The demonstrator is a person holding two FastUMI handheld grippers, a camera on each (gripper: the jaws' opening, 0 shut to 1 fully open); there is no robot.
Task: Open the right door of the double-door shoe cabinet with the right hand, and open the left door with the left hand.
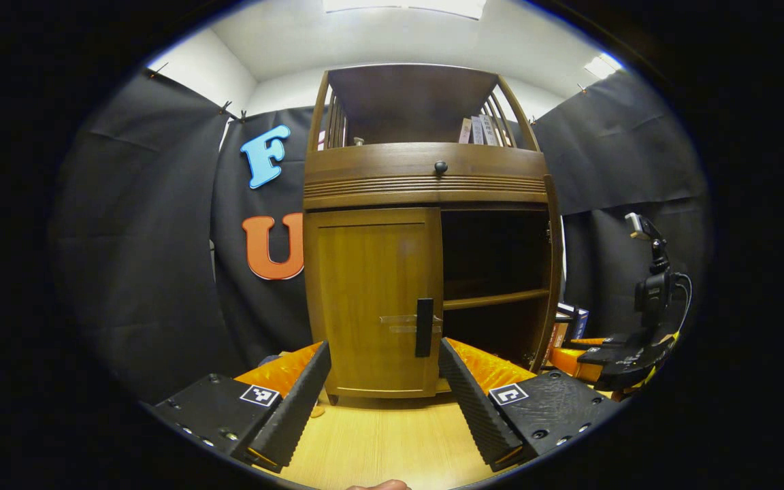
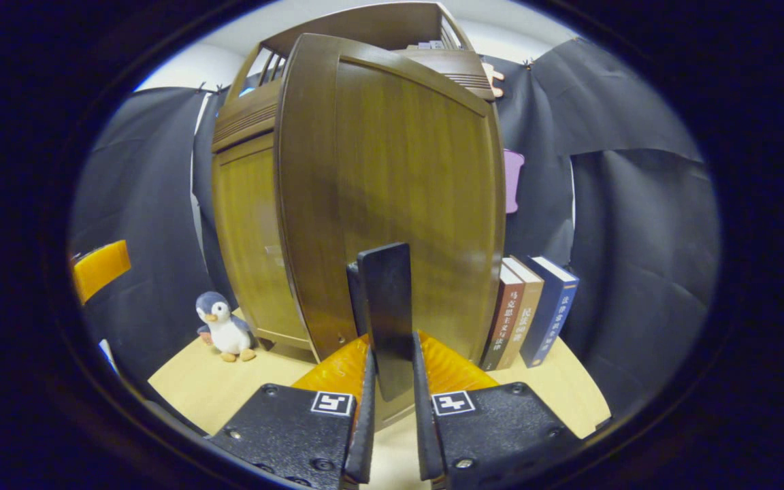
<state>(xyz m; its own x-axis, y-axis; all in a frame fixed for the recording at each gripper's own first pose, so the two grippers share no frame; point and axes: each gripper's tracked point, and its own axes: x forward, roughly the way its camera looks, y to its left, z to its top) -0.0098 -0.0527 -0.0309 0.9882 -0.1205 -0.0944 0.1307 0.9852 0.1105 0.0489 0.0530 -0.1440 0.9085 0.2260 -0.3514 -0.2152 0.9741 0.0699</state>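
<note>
1. The right gripper (image 2: 392, 401) is clamped on the dark flat bar handle (image 2: 385, 316) of the brown wooden right door (image 2: 399, 190); both fingers press the handle's sides near its lower end.
2. That right door stands swung out from the brown wooden double-door shoe cabinet (image 1: 426, 184), and the right gripper view looks onto its outer face. In the left gripper view the right half of the cabinet is open, with a wooden inner shelf (image 1: 497, 298) across the dark interior.
3. The left gripper (image 1: 385, 395) is spread wide and holds nothing. It hangs just in front of the closed wooden left door (image 1: 371, 299), whose dark upright handle (image 1: 424, 327) shows between the fingers, apart from both.
4. The cabinet stands on a light wooden tabletop (image 1: 378, 442).
5. Upright books (image 2: 531, 309) stand right of the open door, and a small plush penguin (image 2: 224, 328) sits by the cabinet's left corner.
</note>
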